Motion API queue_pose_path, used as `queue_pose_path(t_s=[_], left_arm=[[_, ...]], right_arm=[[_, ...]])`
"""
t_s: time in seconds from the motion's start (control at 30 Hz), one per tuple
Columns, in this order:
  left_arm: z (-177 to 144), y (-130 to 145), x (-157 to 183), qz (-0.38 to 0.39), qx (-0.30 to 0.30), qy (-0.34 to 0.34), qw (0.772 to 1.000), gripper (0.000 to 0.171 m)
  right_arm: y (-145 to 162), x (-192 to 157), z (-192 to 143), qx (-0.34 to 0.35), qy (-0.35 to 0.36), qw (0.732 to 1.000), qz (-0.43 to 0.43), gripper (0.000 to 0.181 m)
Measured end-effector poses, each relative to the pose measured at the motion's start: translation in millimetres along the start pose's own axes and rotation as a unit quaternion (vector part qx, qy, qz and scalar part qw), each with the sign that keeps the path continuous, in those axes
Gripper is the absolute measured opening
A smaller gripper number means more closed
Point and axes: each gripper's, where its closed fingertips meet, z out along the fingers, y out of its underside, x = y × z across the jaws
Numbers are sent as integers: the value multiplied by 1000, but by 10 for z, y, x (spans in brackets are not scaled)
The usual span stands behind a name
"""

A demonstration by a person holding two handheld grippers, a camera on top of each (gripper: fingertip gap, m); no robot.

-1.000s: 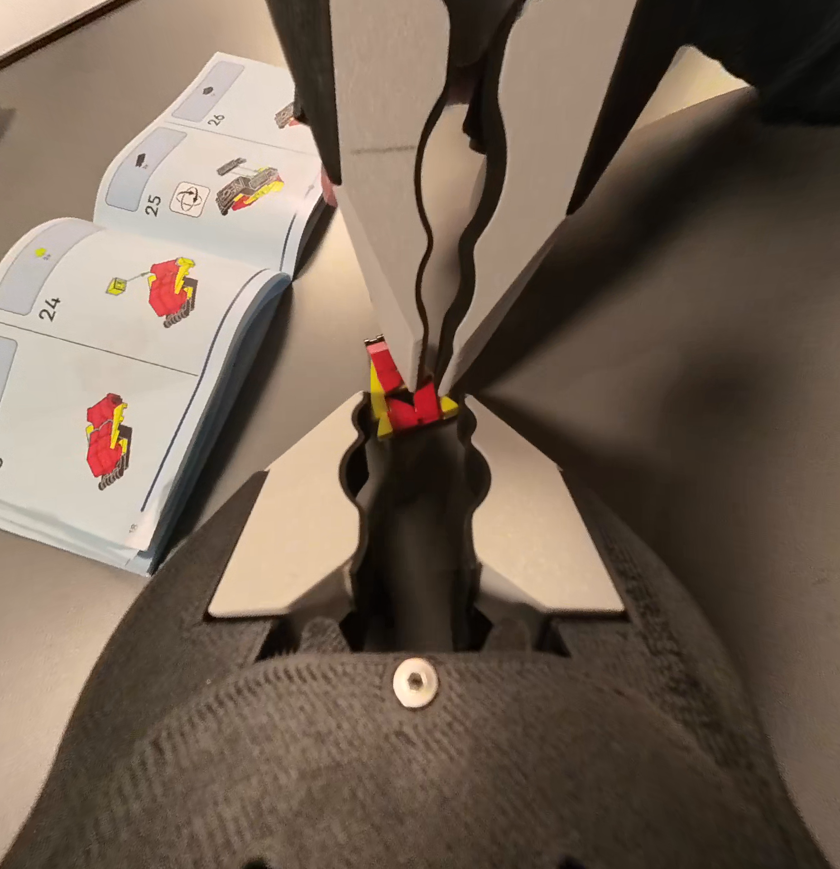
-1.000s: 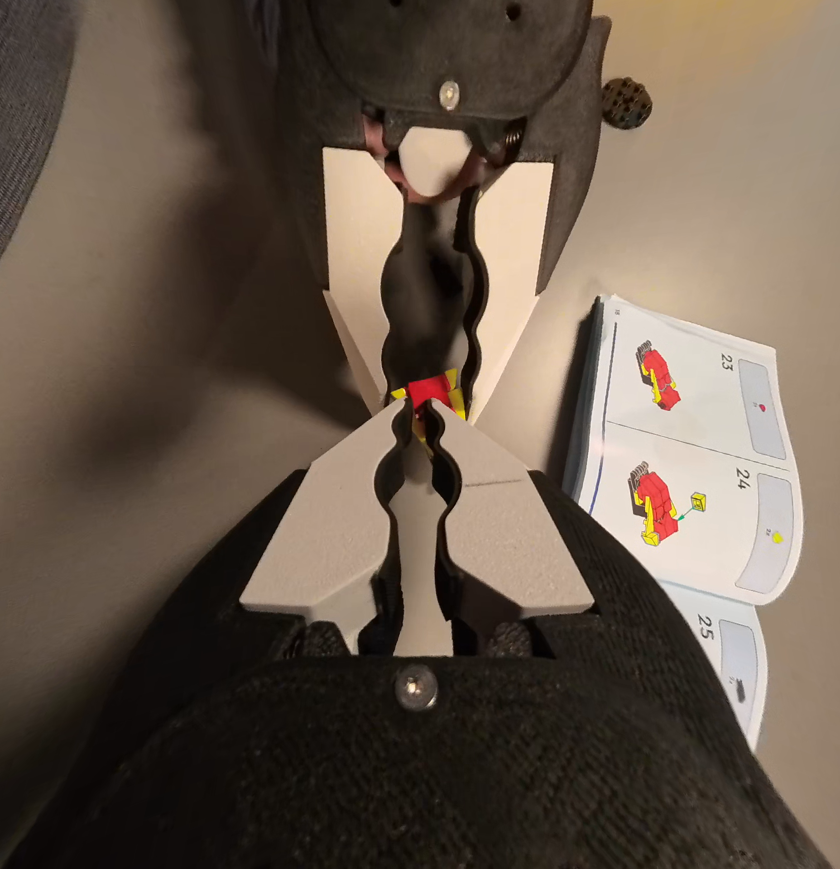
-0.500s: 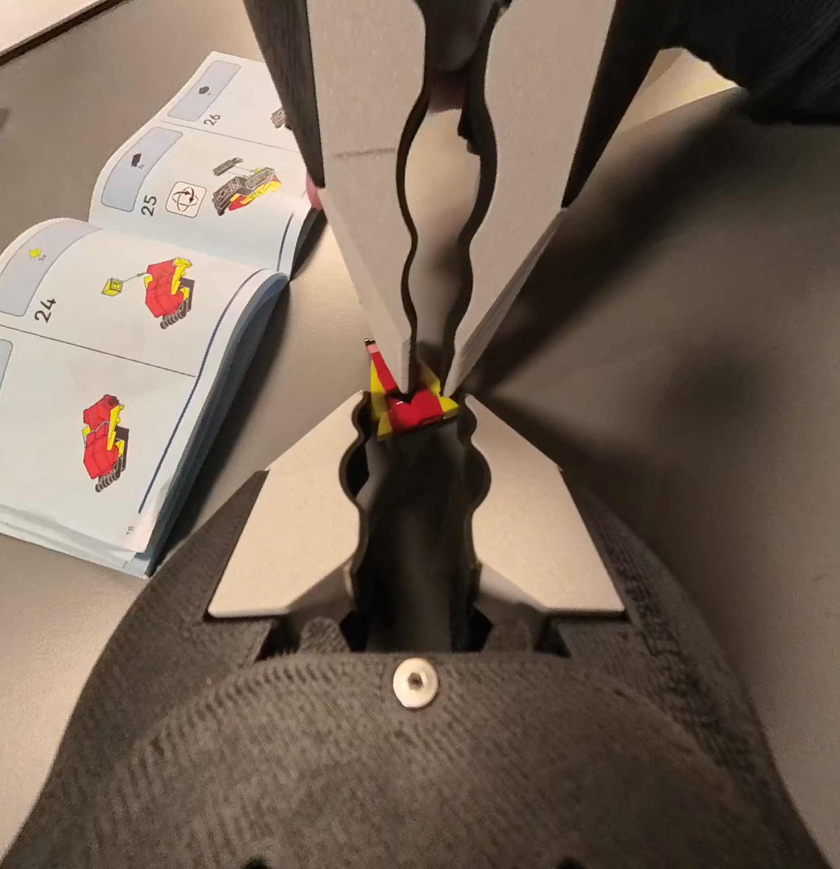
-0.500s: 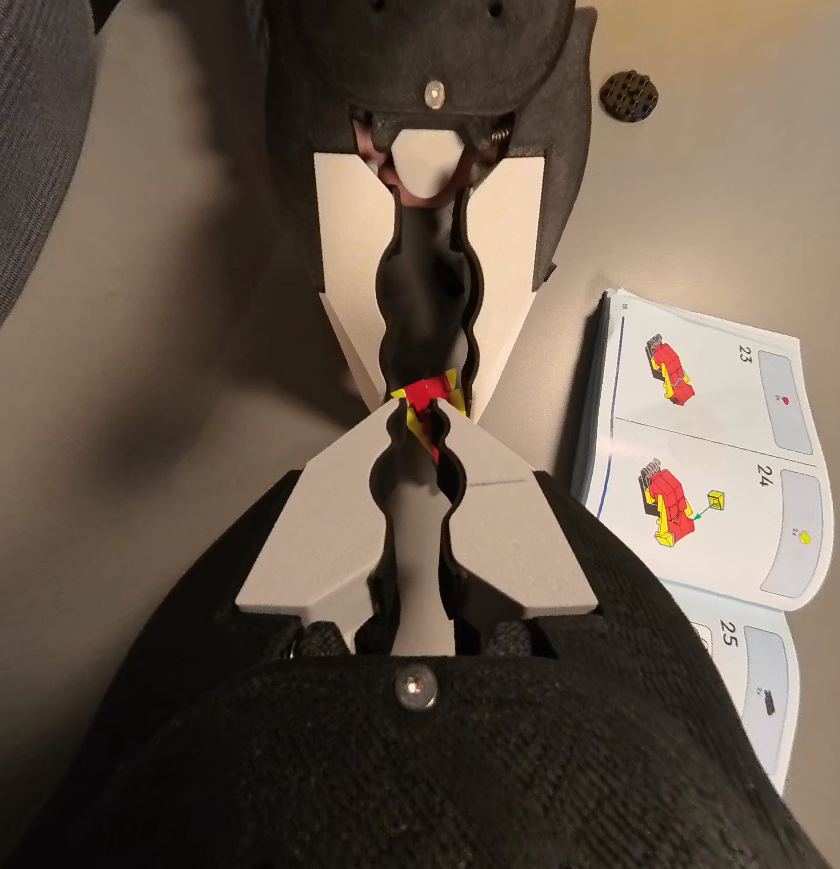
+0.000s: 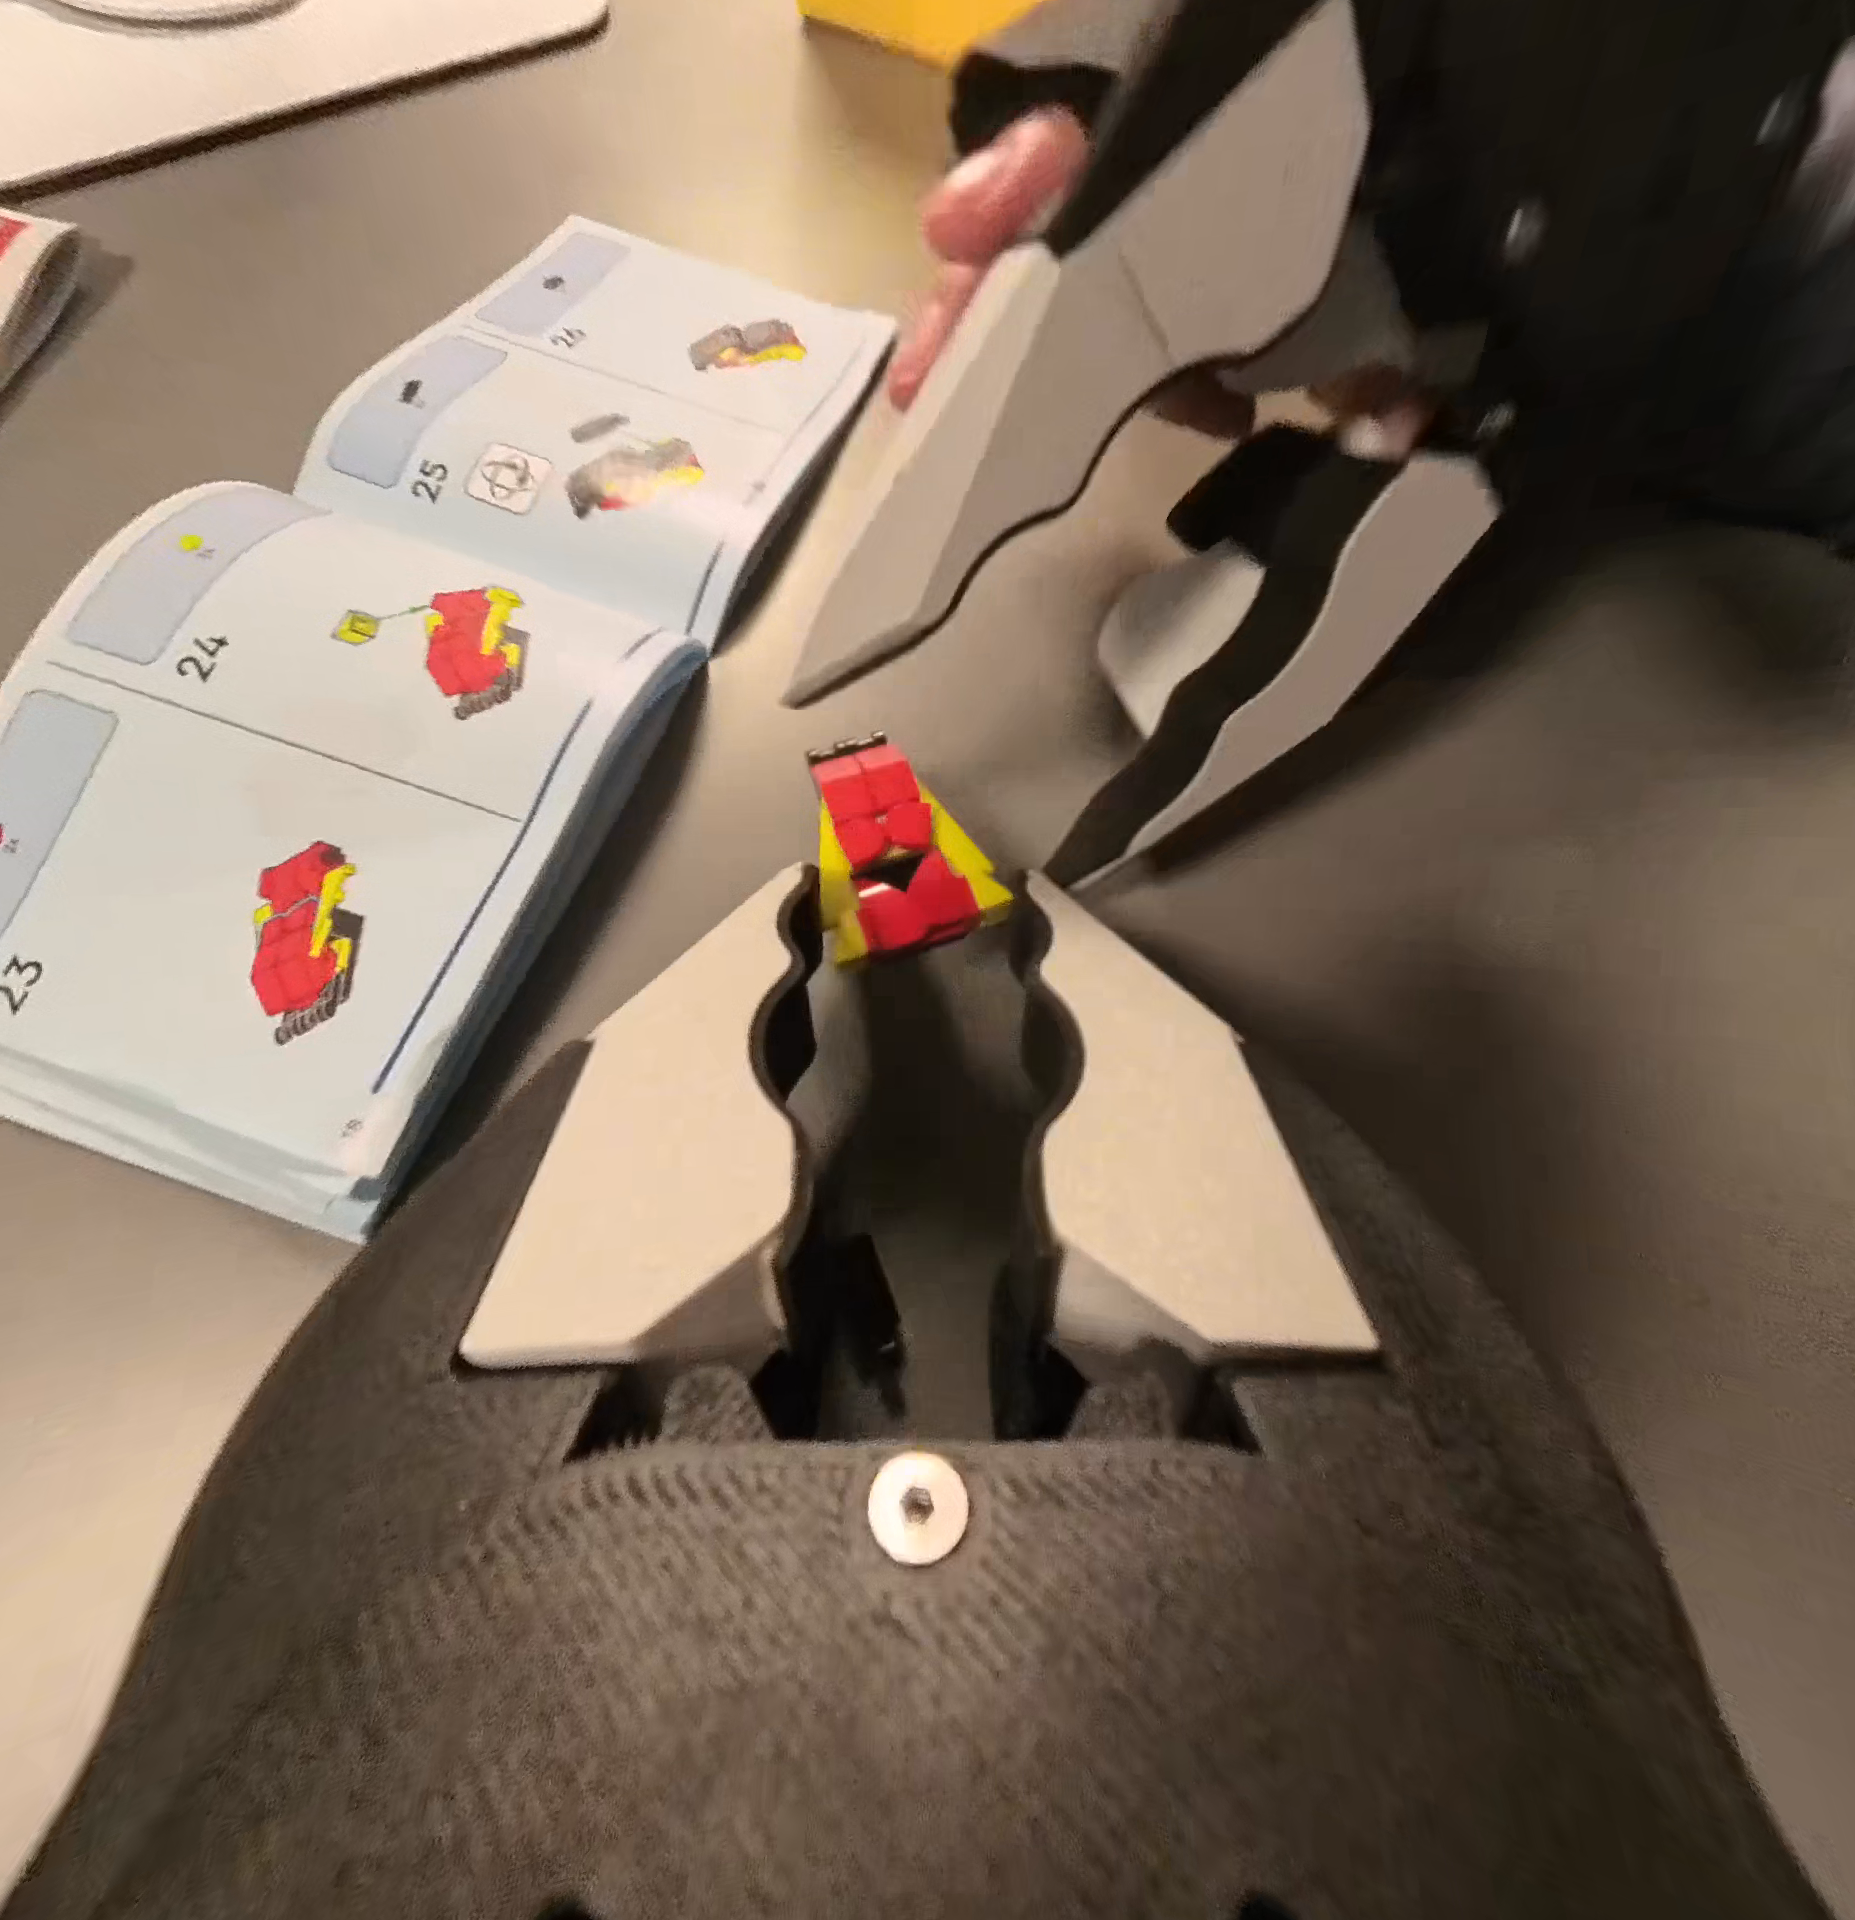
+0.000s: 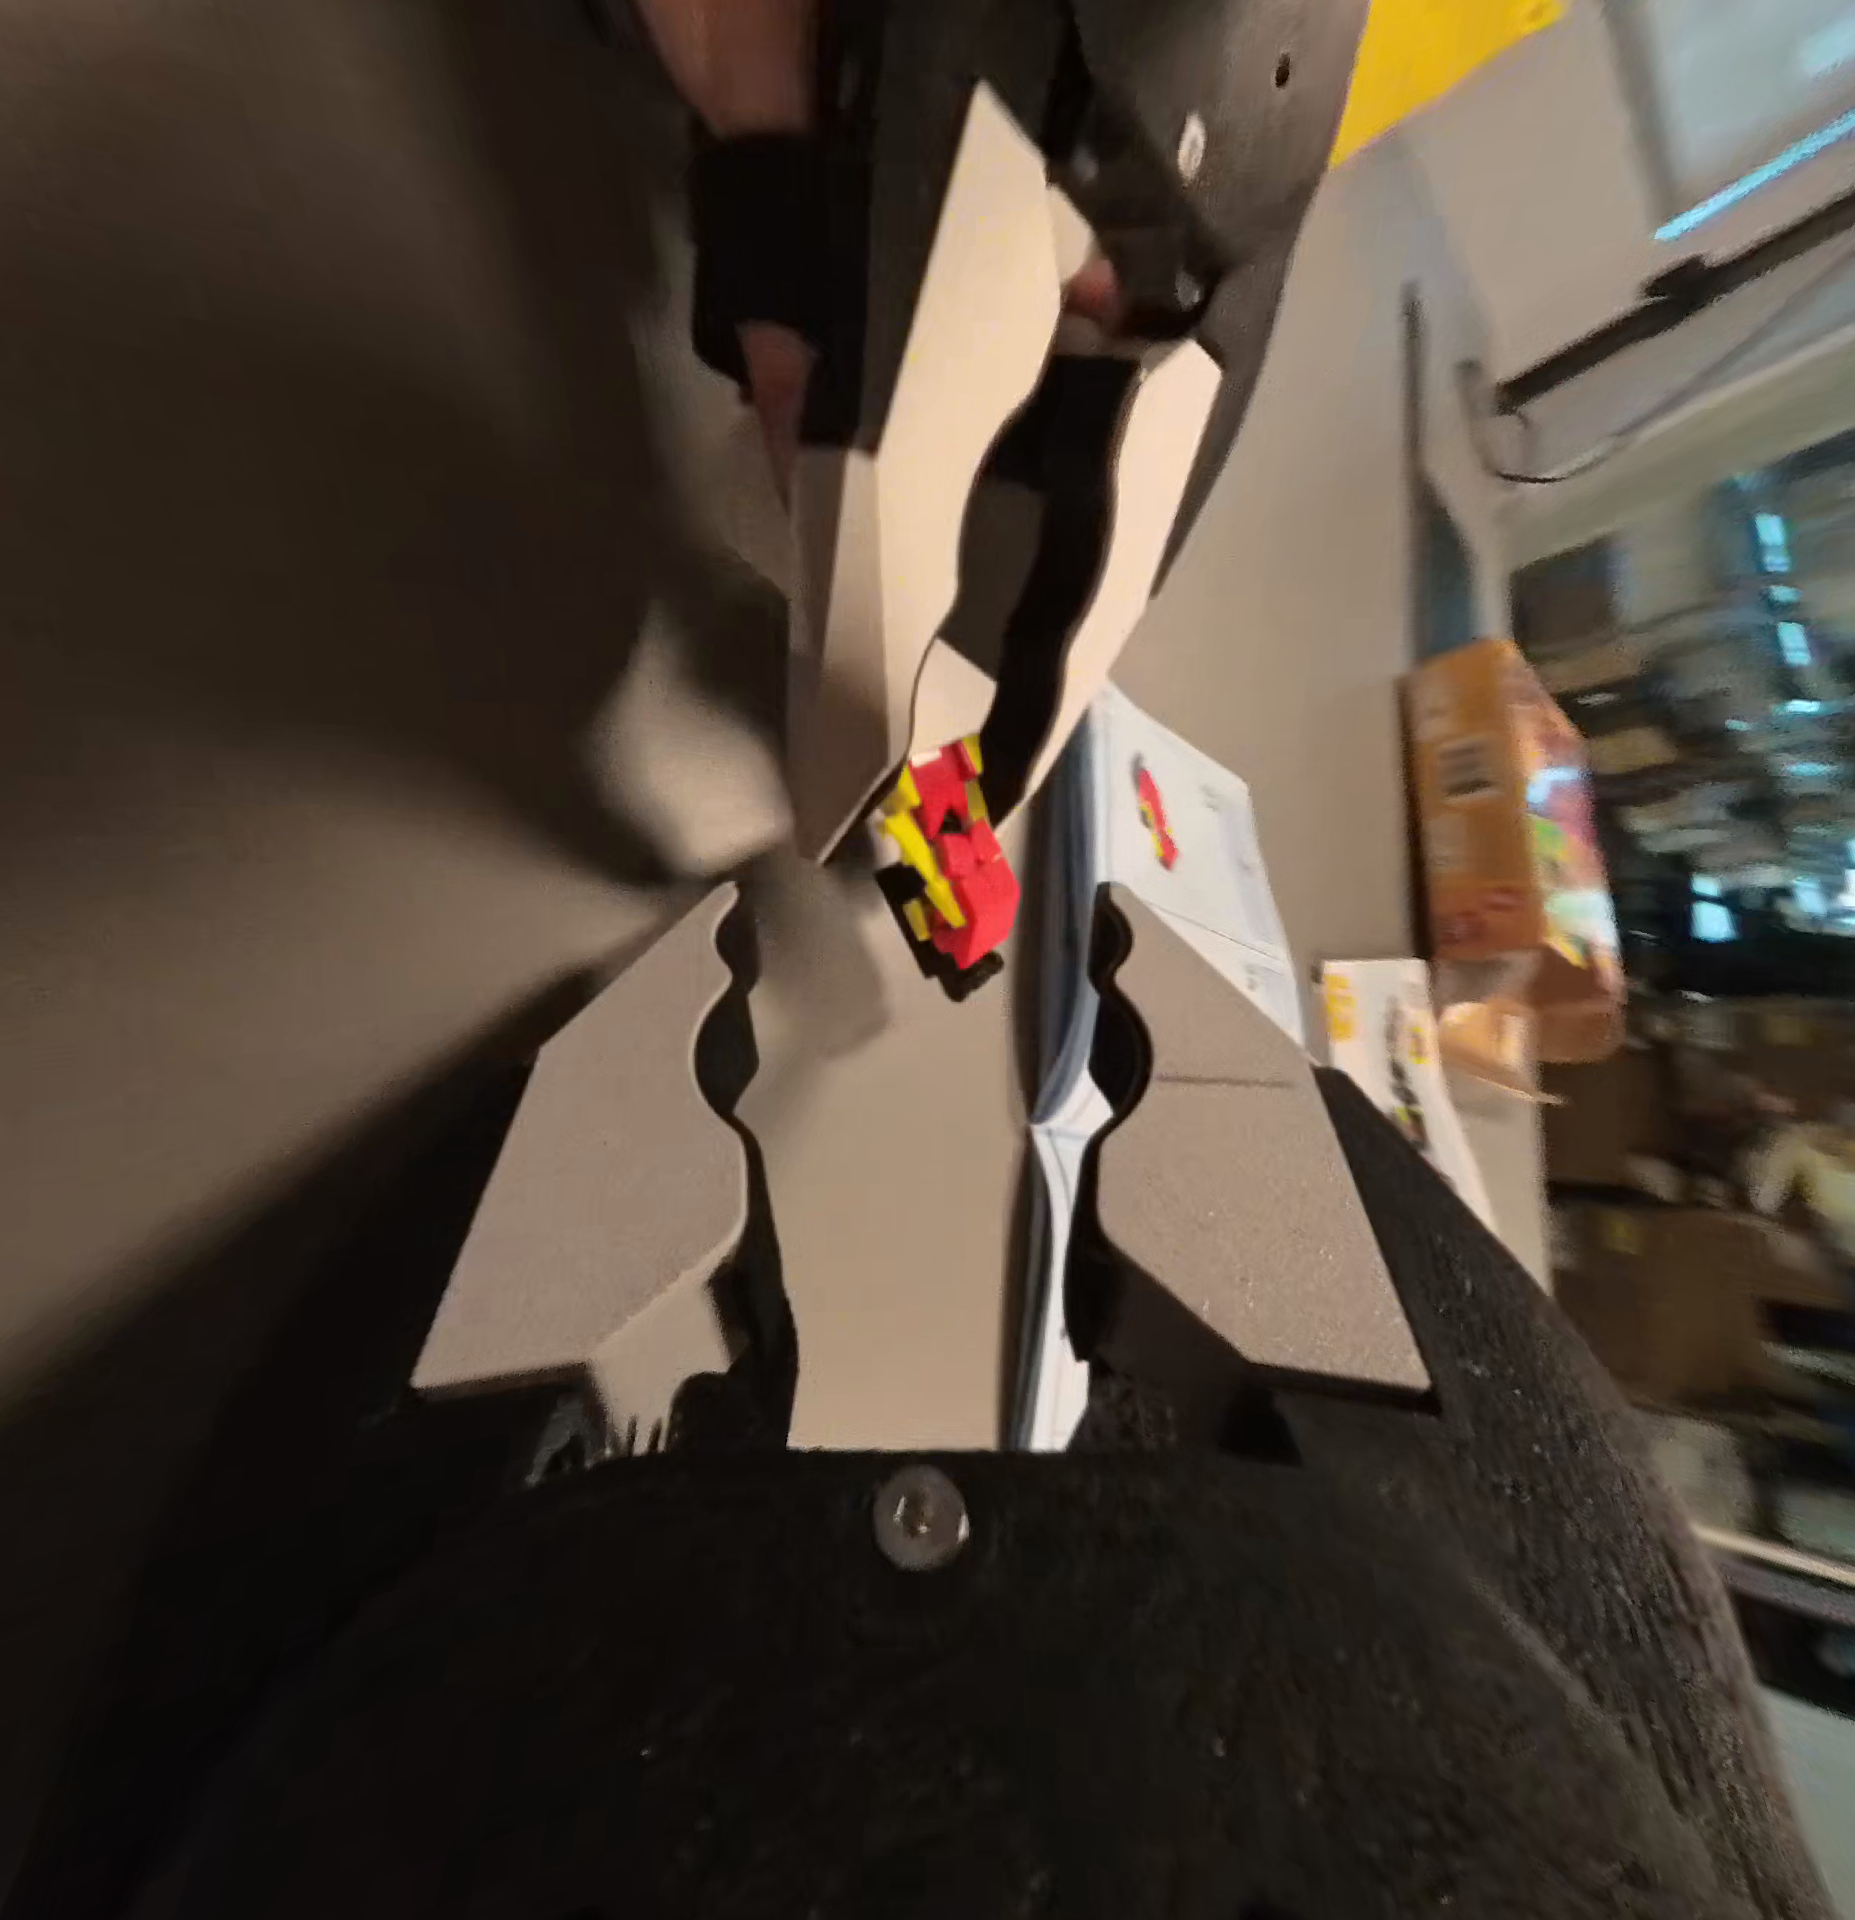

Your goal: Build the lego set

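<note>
The left gripper (image 5: 918, 904) pinches the small red and yellow lego model (image 5: 897, 873) between its fingertips, clear of the grey table (image 5: 1525, 1039), with the model's far end poking out past the tips. Just beyond it, the right gripper (image 6: 918, 904) has its jaws spread wide with nothing between them, its tips near the model but apart from it. To the left lies the open instruction booklet (image 5: 362, 727), and beyond it a yellow box (image 5: 902, 26) sits at the far edge of the table.
</note>
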Motion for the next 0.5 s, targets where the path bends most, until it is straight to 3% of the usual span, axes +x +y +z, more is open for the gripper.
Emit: queue_pose_path(t_s=[0.17, 0.23, 0.4, 0.5], left_arm=[[-109, -174, 15, -54, 51, 33, 997, 35], [-119, -197, 41, -57, 55, 38, 996, 35], [-121, -226, 115, -48, 57, 43, 996, 35], [-115, -221, 139, -44, 55, 43, 997, 35]], right_arm=[[92, 230, 101, -62, 131, 987, -65, 60], [70, 301, 125, -81, 175, 976, -100, 50], [76, 362, 135, -135, 230, 943, -200, 25], [57, 355, 133, -136, 237, 937, -215, 17]])
